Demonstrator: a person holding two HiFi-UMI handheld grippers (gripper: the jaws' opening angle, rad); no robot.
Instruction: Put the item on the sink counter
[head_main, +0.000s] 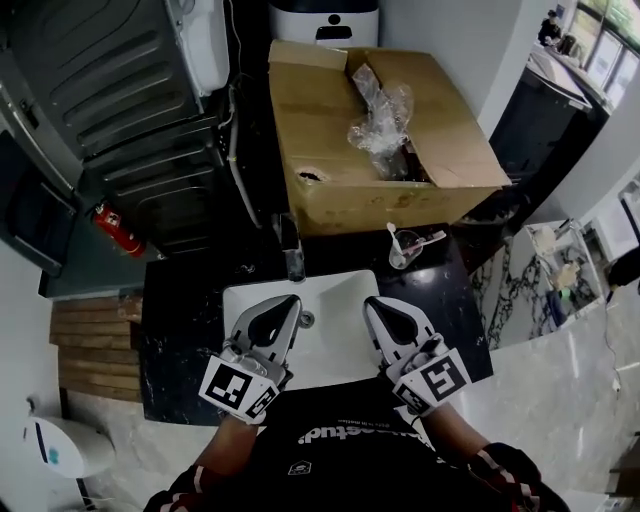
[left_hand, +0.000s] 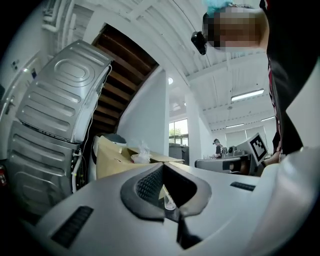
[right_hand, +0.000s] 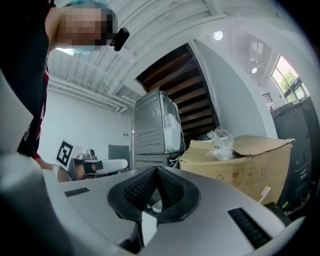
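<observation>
Both grippers hover side by side over the white sink basin (head_main: 330, 300) set in a black counter (head_main: 180, 310). My left gripper (head_main: 291, 301) (left_hand: 162, 167) is shut, pads together, with nothing held. The right gripper (head_main: 372, 303) (right_hand: 156, 169) is shut too and holds nothing. A clear cup (head_main: 399, 250) with a toothbrush stands on the counter behind the basin, to the right; a bit of it shows through the left gripper's pad opening (left_hand: 169, 200). The toothbrush (right_hand: 263, 193) shows in the right gripper view too.
A large open cardboard box (head_main: 340, 150) with crumpled clear plastic (head_main: 380, 120) stands behind the counter. The faucet (head_main: 292, 255) rises at the basin's back edge. A grey washing machine (head_main: 130, 110) fills the far left, with a red extinguisher (head_main: 118, 230) beside it.
</observation>
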